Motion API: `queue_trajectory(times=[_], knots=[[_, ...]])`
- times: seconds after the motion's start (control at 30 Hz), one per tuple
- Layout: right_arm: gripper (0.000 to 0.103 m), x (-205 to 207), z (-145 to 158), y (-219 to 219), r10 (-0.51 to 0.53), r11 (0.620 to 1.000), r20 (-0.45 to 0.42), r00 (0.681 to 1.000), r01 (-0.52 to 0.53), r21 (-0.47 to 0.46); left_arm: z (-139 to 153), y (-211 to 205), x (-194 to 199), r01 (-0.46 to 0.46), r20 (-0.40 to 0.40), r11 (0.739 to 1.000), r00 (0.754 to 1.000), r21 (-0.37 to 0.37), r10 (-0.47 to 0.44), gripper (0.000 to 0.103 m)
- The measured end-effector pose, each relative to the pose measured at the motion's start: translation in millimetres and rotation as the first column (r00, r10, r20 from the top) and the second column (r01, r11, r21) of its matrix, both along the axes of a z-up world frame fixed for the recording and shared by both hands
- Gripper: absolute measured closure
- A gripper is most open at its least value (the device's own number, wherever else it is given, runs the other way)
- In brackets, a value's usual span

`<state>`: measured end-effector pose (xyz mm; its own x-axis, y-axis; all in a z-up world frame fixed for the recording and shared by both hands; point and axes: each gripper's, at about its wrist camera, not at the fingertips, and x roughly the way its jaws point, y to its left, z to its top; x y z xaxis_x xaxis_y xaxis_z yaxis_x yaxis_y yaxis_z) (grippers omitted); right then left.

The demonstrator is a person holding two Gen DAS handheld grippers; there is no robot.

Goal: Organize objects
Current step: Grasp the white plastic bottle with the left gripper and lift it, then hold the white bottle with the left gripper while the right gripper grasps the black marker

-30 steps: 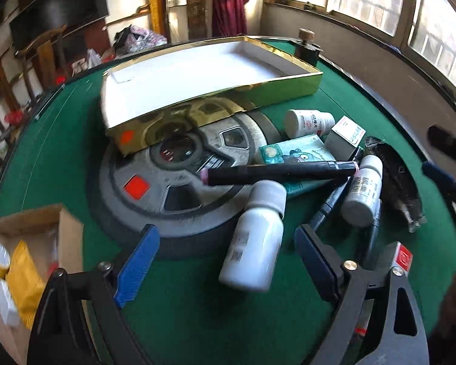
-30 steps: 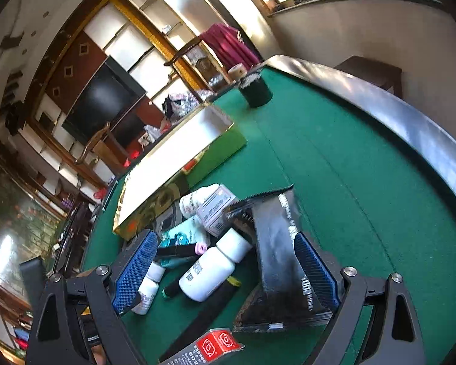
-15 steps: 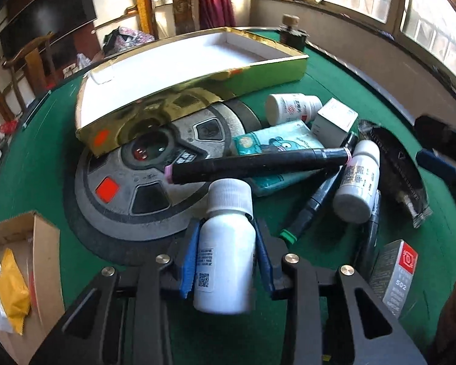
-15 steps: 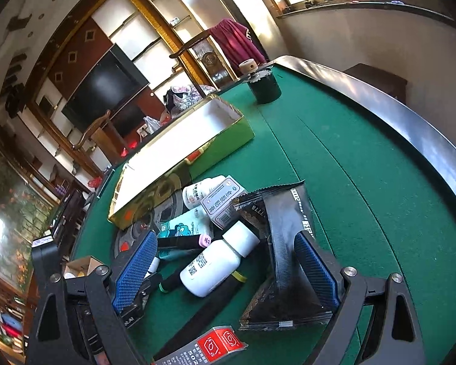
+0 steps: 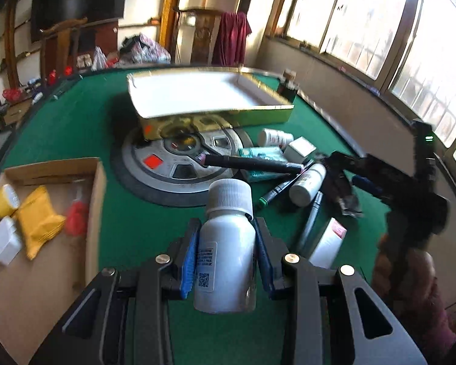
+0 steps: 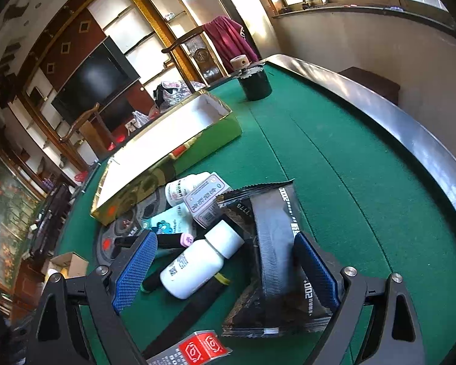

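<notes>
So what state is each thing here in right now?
Left gripper: shut on the white bottle.
White bottle: capped, held off the table.
Right gripper: open, over the pile.
Gold box: open, nothing in it.
Cardboard box: open, partly filled.

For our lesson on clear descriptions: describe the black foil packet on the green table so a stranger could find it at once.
Start at the green table and find the heap of small things in front of the long gold box. The black foil packet lies flat at the heap's window-side edge, between the right gripper's open fingers. It is the only dark, flat, saw-edged pouch with white print; its neighbours are white bottles, pens and small boxes.
</notes>
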<state>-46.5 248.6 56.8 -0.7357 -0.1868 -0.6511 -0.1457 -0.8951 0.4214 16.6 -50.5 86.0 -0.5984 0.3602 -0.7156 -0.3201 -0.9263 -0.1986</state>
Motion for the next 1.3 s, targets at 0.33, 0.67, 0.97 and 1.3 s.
queue_trajectory(times=[0.33,0.67,0.97,1.3], knots=[[0.008,16,4,0,-0.027,0.999,0.005,1.0,0.028,-0.021,11,-38,28,0.002,-0.022,0.997,1.0,0.077,-0.001,0.069],[0.008,128,37,19,-0.156,0.977,-0.008,0.988,0.155,0.146,21,-21,34,0.18,-0.057,0.966,0.983,0.185,-0.172,0.069],[0.008,238,91,42,-0.374,0.874,-0.064,0.925,0.375,0.308,17,39,27,0.369,-0.051,0.874,0.926,0.316,-0.373,0.069],[0.008,252,157,8,-0.405,0.851,-0.124,0.906,0.423,0.311,-18,65,30,0.488,-0.068,0.756,0.856,0.436,-0.513,0.069]])
